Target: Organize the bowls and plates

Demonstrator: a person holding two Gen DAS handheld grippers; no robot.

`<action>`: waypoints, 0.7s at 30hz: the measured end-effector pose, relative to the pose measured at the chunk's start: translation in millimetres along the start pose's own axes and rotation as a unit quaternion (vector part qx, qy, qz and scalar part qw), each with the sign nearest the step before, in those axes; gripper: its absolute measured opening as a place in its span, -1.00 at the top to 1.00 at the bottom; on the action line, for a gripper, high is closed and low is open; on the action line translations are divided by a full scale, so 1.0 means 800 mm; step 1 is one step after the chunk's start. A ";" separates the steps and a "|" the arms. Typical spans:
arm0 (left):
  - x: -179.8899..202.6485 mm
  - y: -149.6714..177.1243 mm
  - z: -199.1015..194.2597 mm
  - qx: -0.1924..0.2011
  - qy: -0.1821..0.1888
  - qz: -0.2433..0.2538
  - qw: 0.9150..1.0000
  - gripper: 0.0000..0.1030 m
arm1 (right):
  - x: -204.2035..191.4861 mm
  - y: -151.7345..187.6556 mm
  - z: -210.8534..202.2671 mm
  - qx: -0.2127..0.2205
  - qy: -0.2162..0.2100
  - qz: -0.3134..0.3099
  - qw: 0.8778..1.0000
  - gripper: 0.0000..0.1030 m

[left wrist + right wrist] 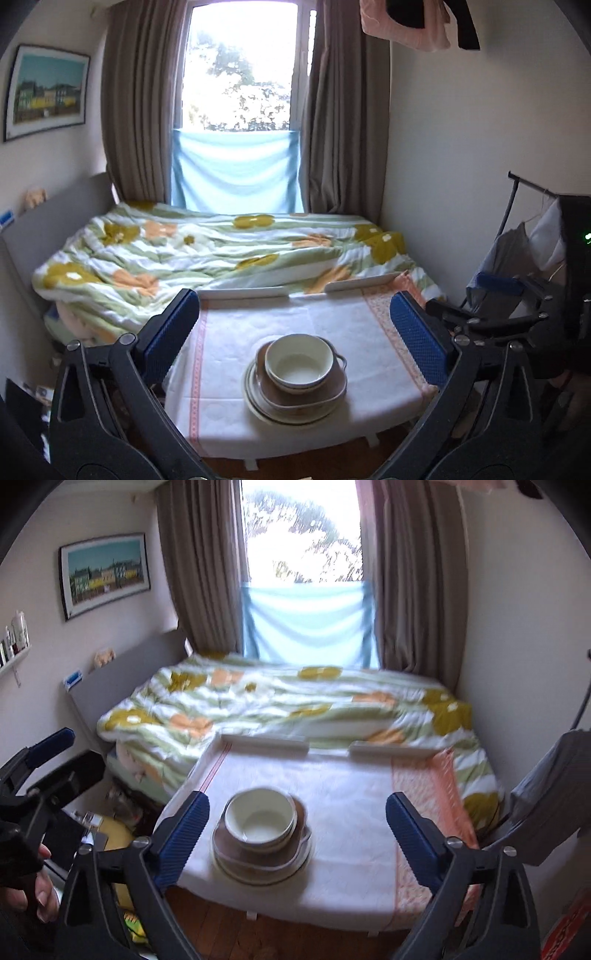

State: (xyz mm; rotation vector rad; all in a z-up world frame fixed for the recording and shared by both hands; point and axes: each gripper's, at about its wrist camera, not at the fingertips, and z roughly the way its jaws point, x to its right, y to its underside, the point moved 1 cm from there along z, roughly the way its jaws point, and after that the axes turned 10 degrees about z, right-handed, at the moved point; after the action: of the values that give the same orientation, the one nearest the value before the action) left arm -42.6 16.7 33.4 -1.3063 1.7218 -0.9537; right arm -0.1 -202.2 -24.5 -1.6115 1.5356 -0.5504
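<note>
Left gripper [295, 332]: jaws spread wide, nothing between the blue pads [168, 341] — it hangs above and short of the table, low in the left wrist frame.
Right gripper [297, 830]: jaws also wide apart and holding nothing; its blue fingers [183, 834] frame the crockery from the bottom corners of the right wrist frame.
Cream bowl [299, 362]: upright, topmost on the stack, lower centre of the frame.
Brown dish [295, 397]: directly under the bowl, with a small handle showing at its right.
Pale plates [255, 402]: at the bottom of the stack — how many I cannot tell.
Table [229, 413]: covered by a white cloth with orange borders; the stack sits near its front edge.
Bed [207, 251]: just behind the table, under a flowered quilt.
Window [240, 66]: upper centre, between brown curtains.
</note>
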 end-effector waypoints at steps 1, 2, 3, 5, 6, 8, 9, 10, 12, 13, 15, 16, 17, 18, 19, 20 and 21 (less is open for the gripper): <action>0.006 -0.005 0.000 -0.001 -0.007 0.007 1.000 -0.99 | 0.003 -0.004 -0.008 0.014 0.009 -0.001 1.000 -0.85; 0.010 -0.007 0.001 -0.001 -0.010 0.010 1.000 -0.99 | 0.006 -0.007 -0.014 0.026 0.019 -0.001 0.999 -0.86; 0.015 -0.009 0.001 -0.001 -0.011 0.011 1.000 -0.99 | 0.009 -0.010 -0.021 0.038 0.033 0.001 0.999 -0.87; 0.020 -0.011 0.000 0.004 -0.002 0.008 1.000 -0.99 | 0.016 -0.013 -0.036 0.070 0.048 0.005 0.996 -0.98; 0.024 -0.010 0.000 0.008 -0.002 0.006 1.000 -0.99 | 0.019 -0.013 -0.042 0.080 0.052 0.006 0.995 -0.98; 0.027 -0.012 -0.002 0.013 -0.004 0.004 1.000 -0.99 | 0.025 -0.015 -0.052 0.096 0.059 0.010 0.994 -0.98; 0.029 -0.012 -0.003 0.015 -0.008 0.003 1.000 -0.99 | 0.028 -0.017 -0.054 0.100 0.061 0.011 0.993 -0.98; 0.028 -0.010 -0.003 0.017 -0.012 0.003 1.000 -0.99 | 0.029 -0.017 -0.055 0.102 0.061 0.011 0.993 -0.98; 0.032 -0.009 -0.004 0.020 -0.012 0.002 1.000 -0.99 | 0.031 -0.017 -0.058 0.105 0.062 0.012 0.992 -0.98; 0.033 -0.009 -0.003 0.020 -0.012 0.001 1.000 -0.99 | 0.033 -0.017 -0.058 0.105 0.063 0.012 0.992 -0.98; 0.036 -0.008 -0.002 0.016 -0.012 0.005 1.000 -0.99 | 0.036 -0.016 -0.059 0.106 0.062 0.017 0.992 -0.98; 0.038 -0.007 -0.001 0.015 -0.013 0.008 1.000 -0.99 | 0.037 -0.017 -0.060 0.106 0.062 0.020 0.992 -0.98; 0.037 -0.006 -0.002 0.014 -0.014 0.010 1.000 -0.99 | 0.038 -0.017 -0.062 0.107 0.063 0.023 0.992 -0.98; 0.038 -0.005 -0.003 0.014 -0.017 0.012 1.000 -0.99 | 0.037 -0.017 -0.063 0.108 0.064 0.024 0.992 -0.98; 0.037 -0.005 -0.004 0.015 -0.020 0.012 1.000 -0.99 | 0.038 -0.017 -0.064 0.108 0.064 0.024 0.992 -0.98; 0.037 -0.005 -0.005 0.017 -0.021 0.011 1.000 -0.99 | 0.036 -0.016 -0.065 0.109 0.064 0.024 0.992 -0.98; 0.035 -0.004 -0.006 0.017 -0.022 0.009 1.000 -0.99 | 0.036 -0.015 -0.066 0.110 0.063 0.024 0.992 -0.98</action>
State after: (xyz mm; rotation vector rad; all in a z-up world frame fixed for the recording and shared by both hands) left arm -51.1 -10.7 34.9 -1.2783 1.6752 -0.9329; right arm -29.3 -244.4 8.5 -1.3908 1.5424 -0.7803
